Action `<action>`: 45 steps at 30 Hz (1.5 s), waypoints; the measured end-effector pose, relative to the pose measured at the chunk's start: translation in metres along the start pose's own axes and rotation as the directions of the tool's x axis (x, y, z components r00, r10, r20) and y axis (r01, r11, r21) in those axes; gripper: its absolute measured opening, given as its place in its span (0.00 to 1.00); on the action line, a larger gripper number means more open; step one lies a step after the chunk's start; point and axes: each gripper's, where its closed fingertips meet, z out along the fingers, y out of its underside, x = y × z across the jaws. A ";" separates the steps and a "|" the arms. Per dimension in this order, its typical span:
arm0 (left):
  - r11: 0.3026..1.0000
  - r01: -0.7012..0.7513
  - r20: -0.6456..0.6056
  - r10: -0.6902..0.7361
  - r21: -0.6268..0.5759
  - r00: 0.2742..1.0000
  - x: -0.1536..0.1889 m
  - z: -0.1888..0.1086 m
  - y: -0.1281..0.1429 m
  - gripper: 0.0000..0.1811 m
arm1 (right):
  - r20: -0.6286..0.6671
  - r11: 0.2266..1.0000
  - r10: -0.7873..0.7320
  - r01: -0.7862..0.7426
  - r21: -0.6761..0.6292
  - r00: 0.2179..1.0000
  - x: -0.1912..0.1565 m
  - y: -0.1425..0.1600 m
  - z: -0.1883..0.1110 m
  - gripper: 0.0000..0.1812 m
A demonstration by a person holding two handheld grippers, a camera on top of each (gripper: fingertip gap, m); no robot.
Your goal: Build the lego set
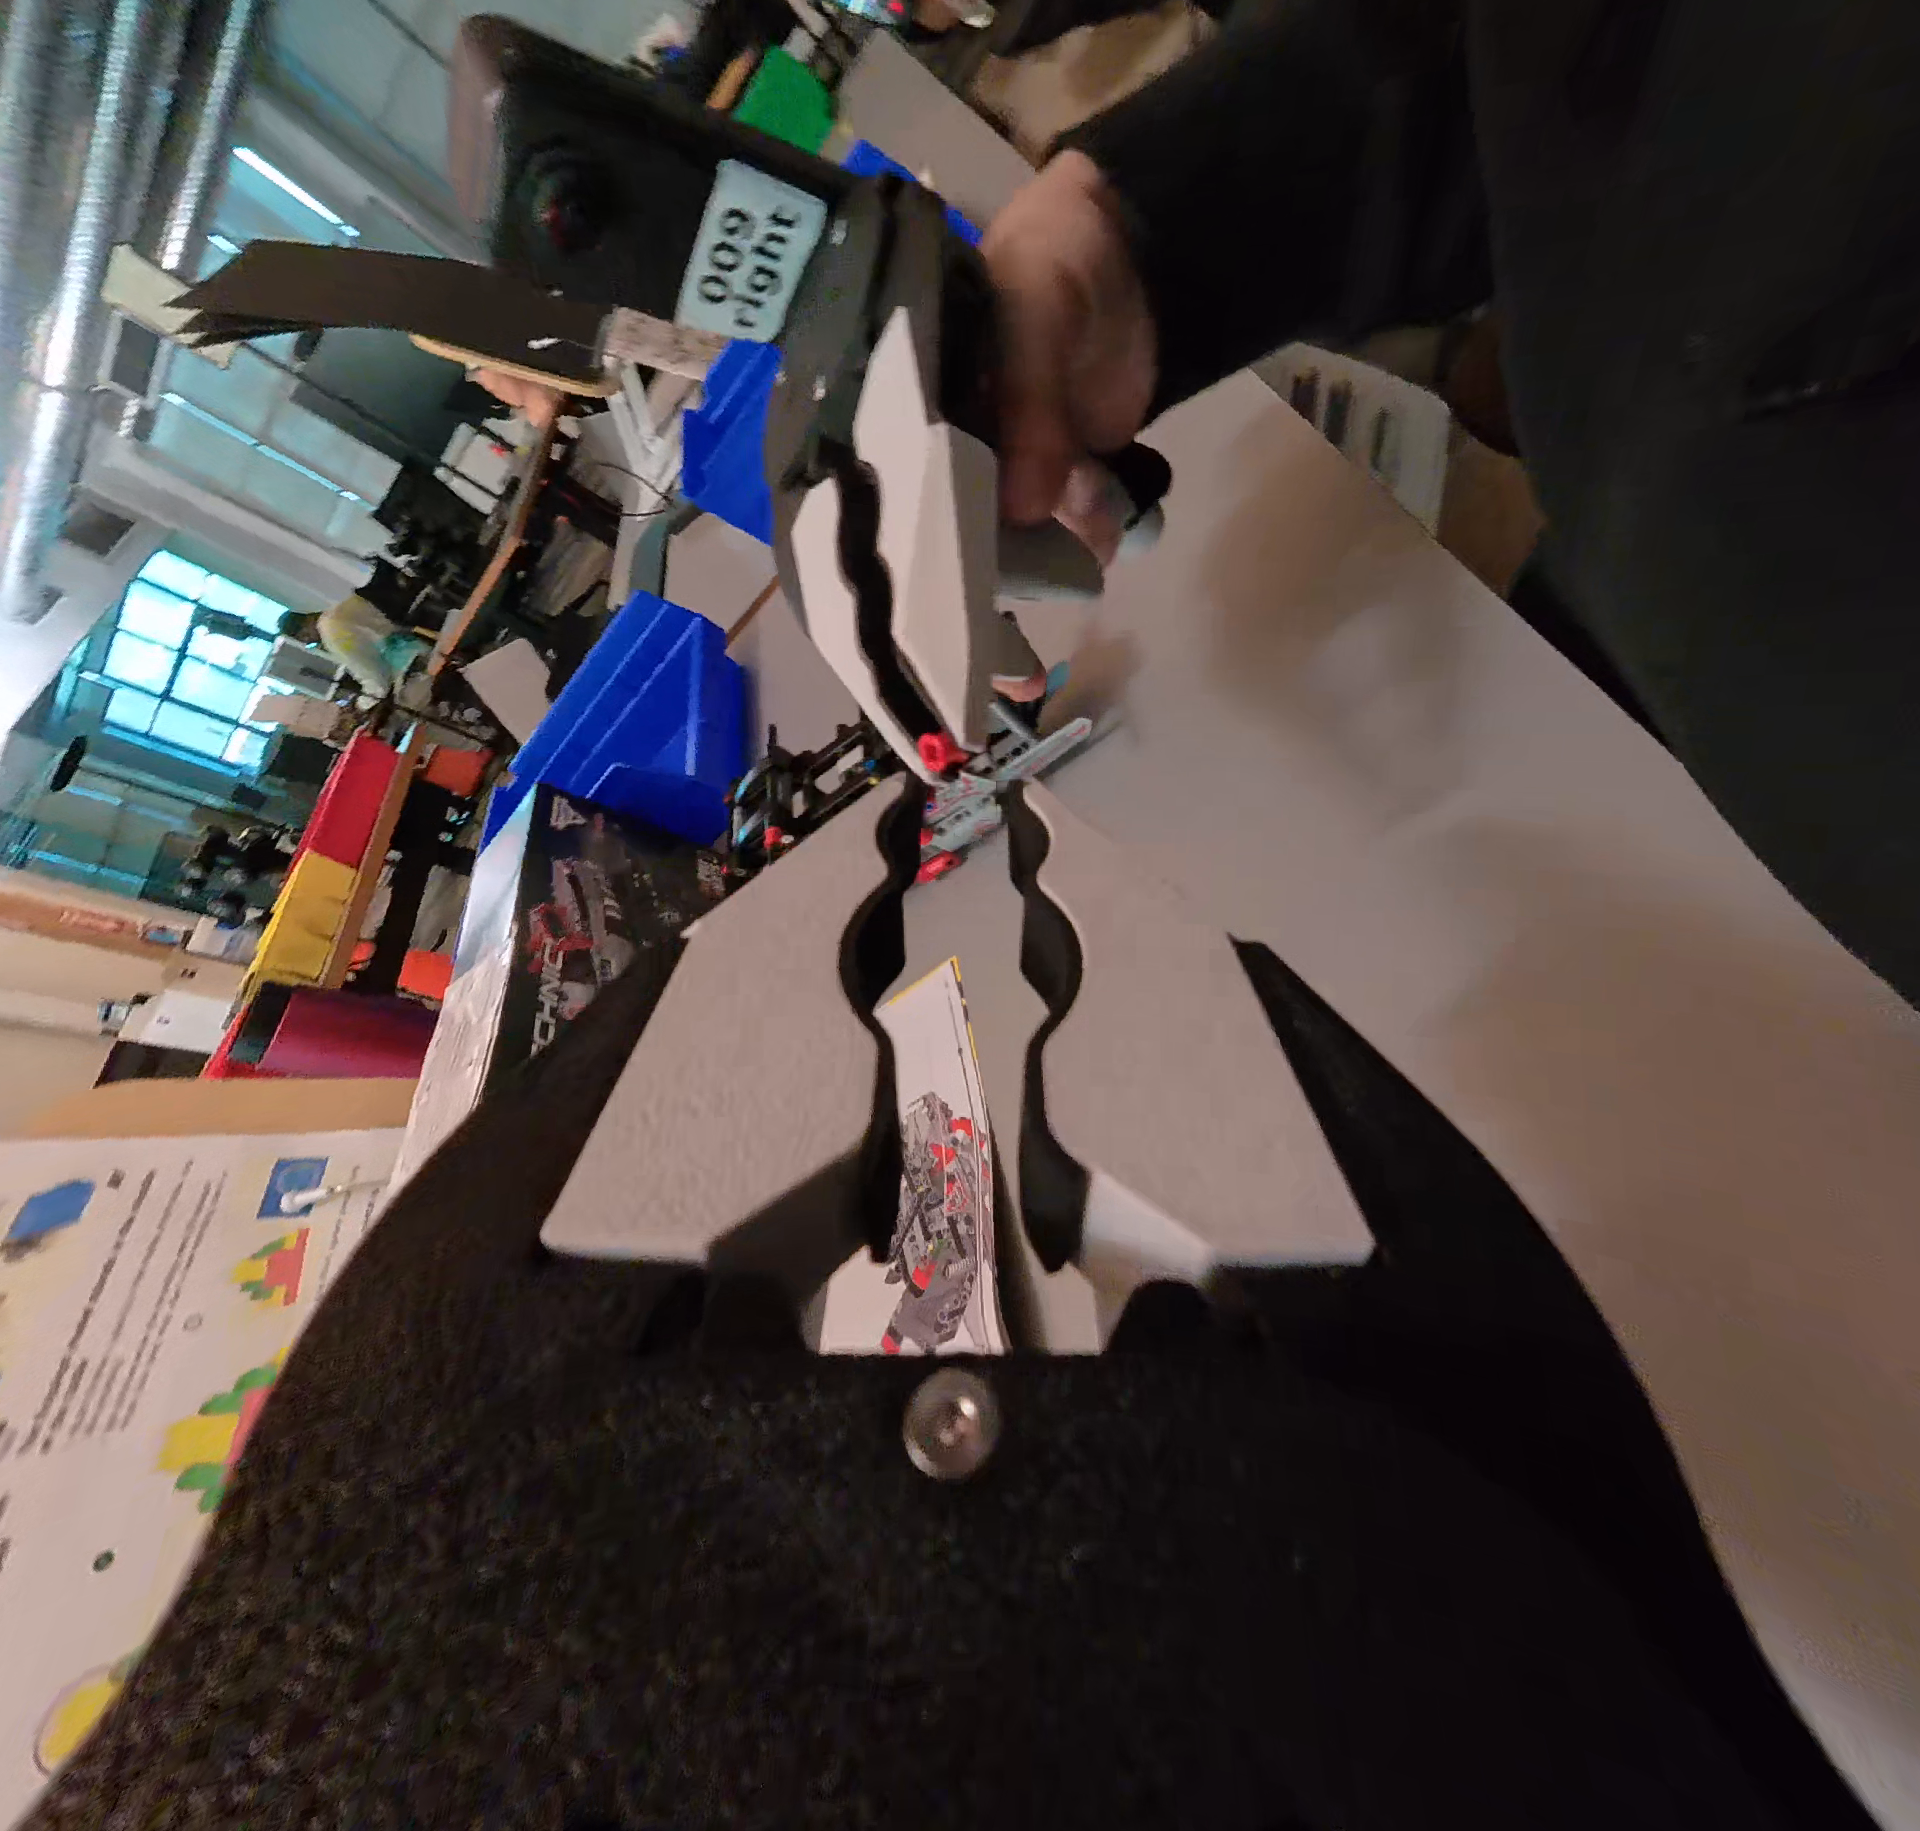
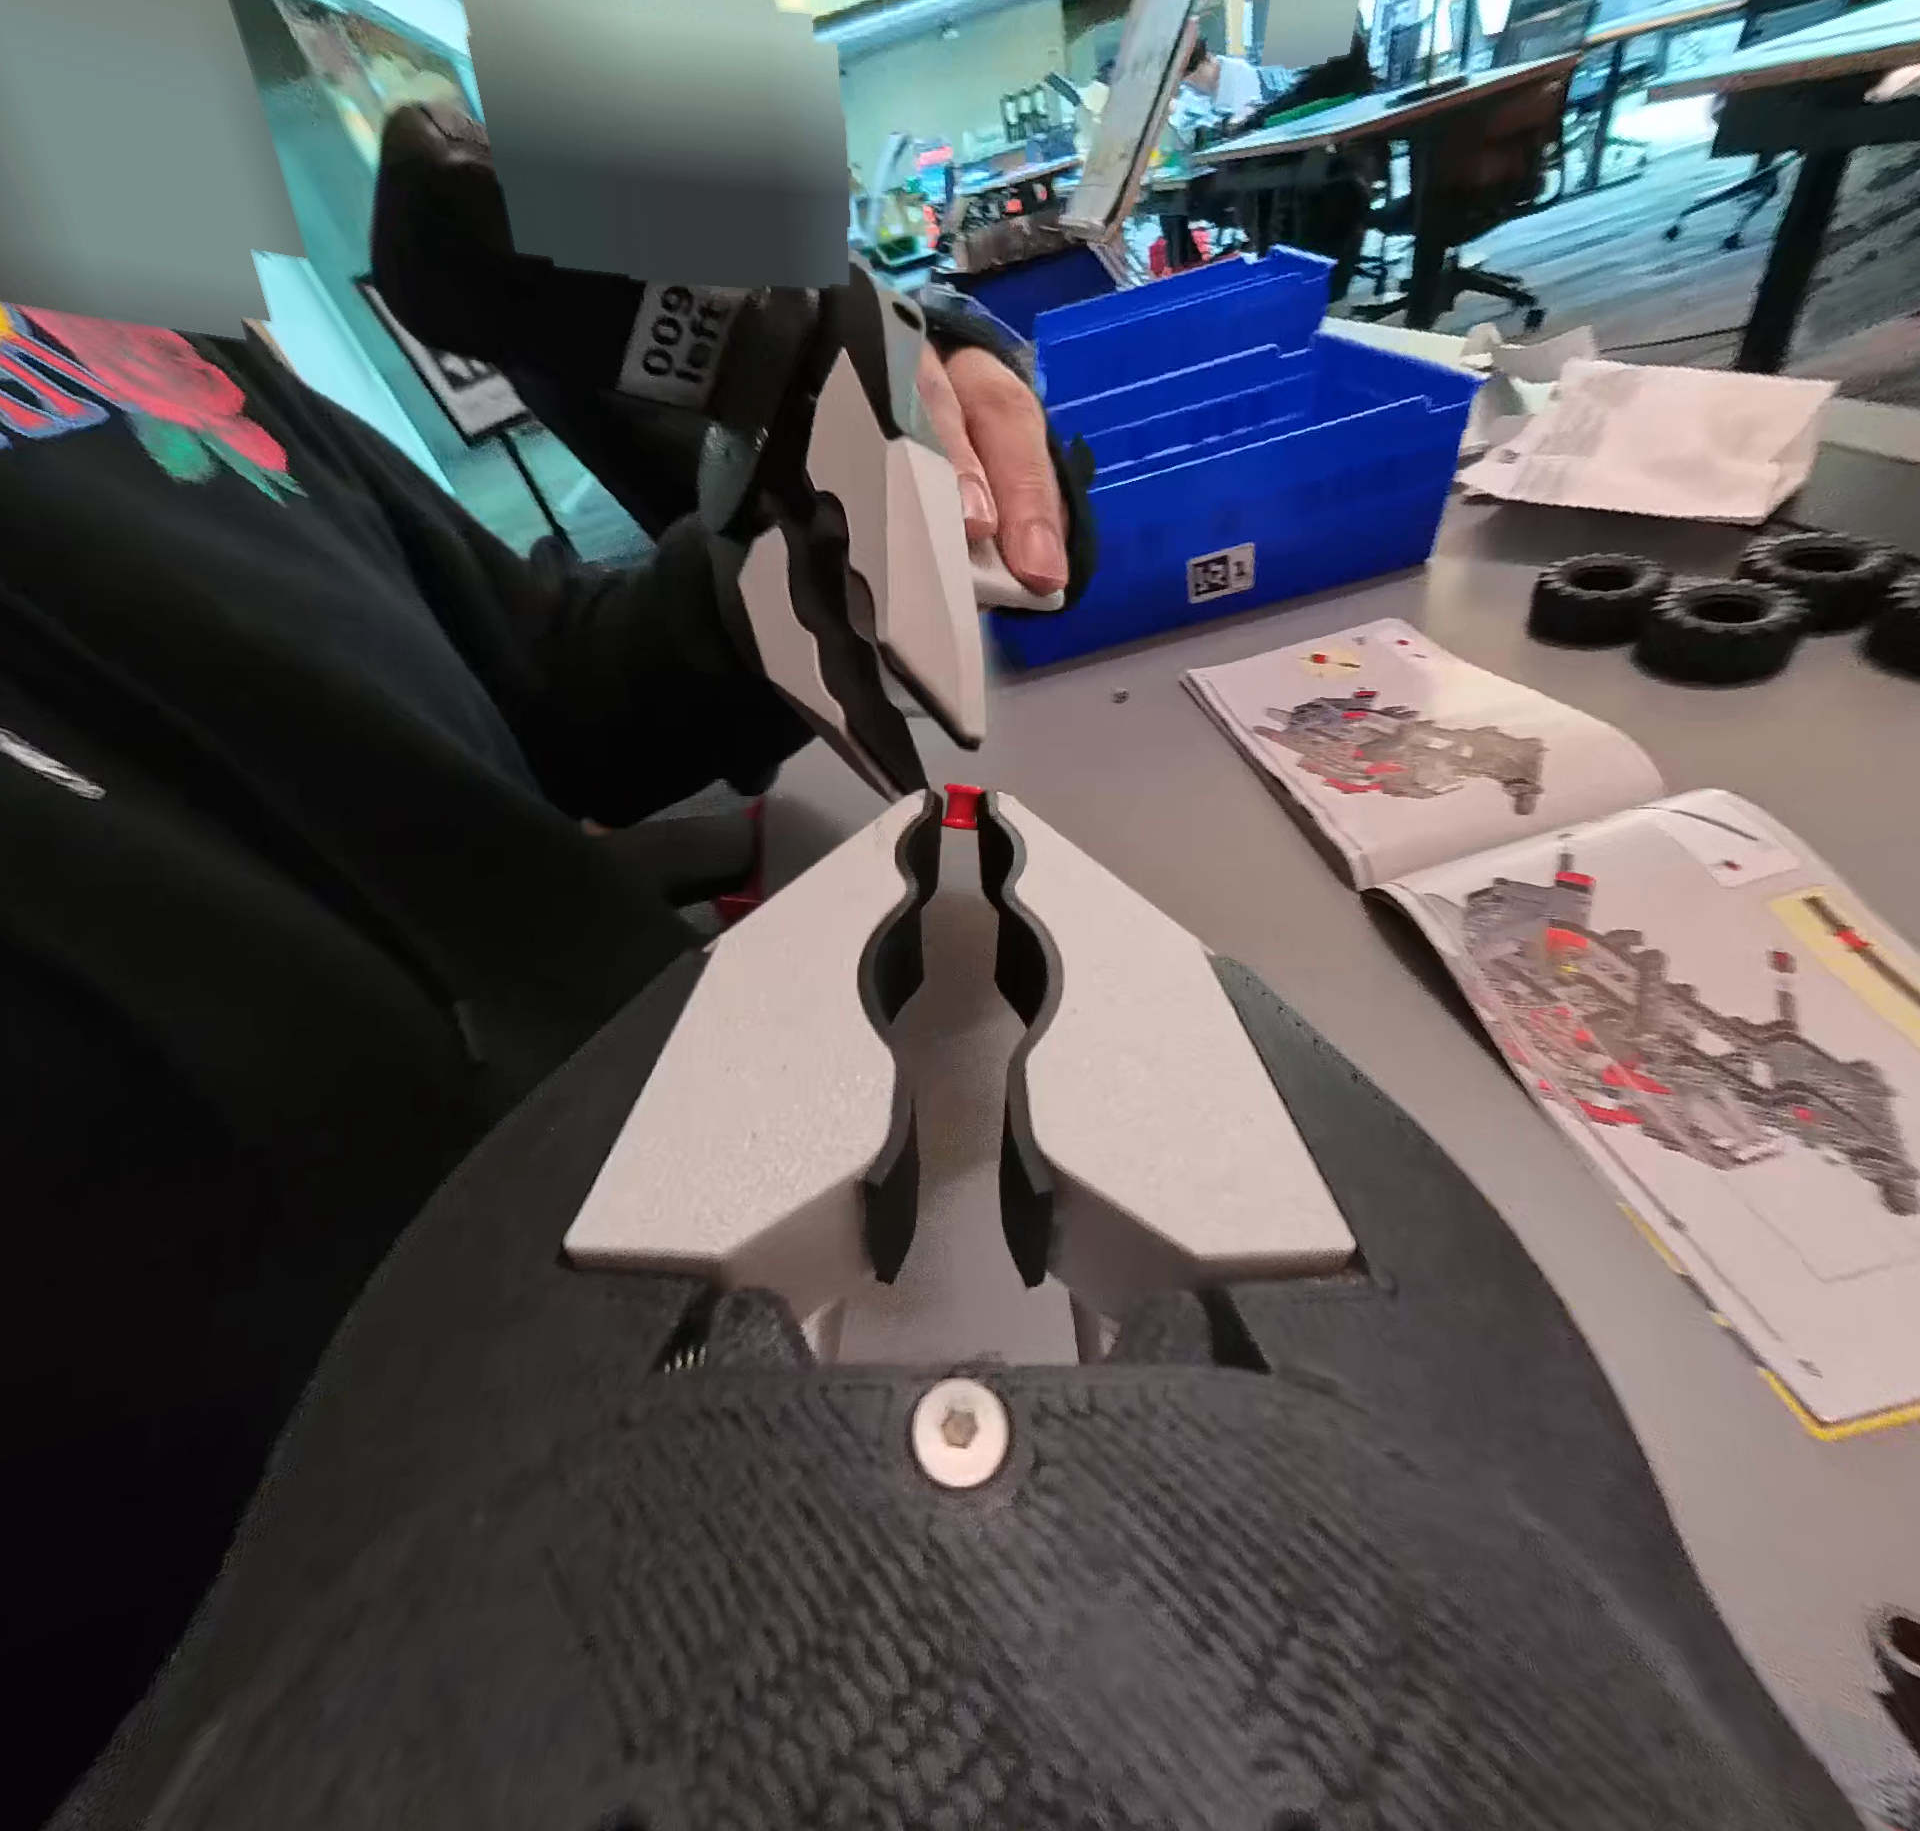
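Note:
My right gripper [image 2: 958, 802] is shut on a small red lego bush [image 2: 958, 809] at its fingertips. In the left wrist view it [image 1: 935, 758] comes down from above with the red bush [image 1: 932, 747]. My left gripper [image 1: 964, 794] grips a grey and red lego assembly [image 1: 961, 825] between its tips, just under the red bush. In the right wrist view the left gripper [image 2: 902, 779] points down at the bush from the upper left, and my right finger hides the assembly. The open instruction booklet [image 2: 1455, 794] lies on the grey table [image 2: 1195, 846] to the right.
Blue bins [image 2: 1247, 472] stand behind the booklet. Black tyres [image 2: 1714, 628] and a white paper bag [image 2: 1642, 441] lie at the far right. A dark lego box [image 1: 582, 929] and a black lego frame [image 1: 800, 784] sit to the left, and a person's dark sleeve [image 2: 312, 742] is close by. Left and right tips are no more than a few centimetres apart.

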 end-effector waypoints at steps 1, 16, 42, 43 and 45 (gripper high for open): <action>1.000 -0.020 -0.014 0.020 -0.007 1.000 0.001 0.001 -0.001 0.07 | 0.016 1.000 0.023 -0.023 -0.004 1.000 -0.002 0.001 0.000 0.03; 0.995 -0.102 -0.059 0.101 0.002 0.993 0.006 0.013 -0.008 0.02 | 0.129 0.984 0.177 -0.177 -0.016 0.976 -0.013 0.007 -0.003 0.03; 0.982 -0.188 0.251 0.180 0.008 0.951 -0.035 0.040 -0.018 0.02 | 0.103 0.898 0.314 -0.331 0.289 0.944 0.013 -0.020 -0.046 0.08; 0.982 -0.189 0.246 0.182 0.005 0.952 -0.034 0.042 -0.018 0.02 | 0.100 0.896 0.318 -0.333 0.293 0.943 0.014 -0.020 -0.048 0.08; 0.983 -0.186 0.255 0.177 0.009 0.951 -0.036 0.045 -0.018 0.02 | 0.094 0.895 0.320 -0.333 0.297 0.943 0.016 -0.018 -0.050 0.07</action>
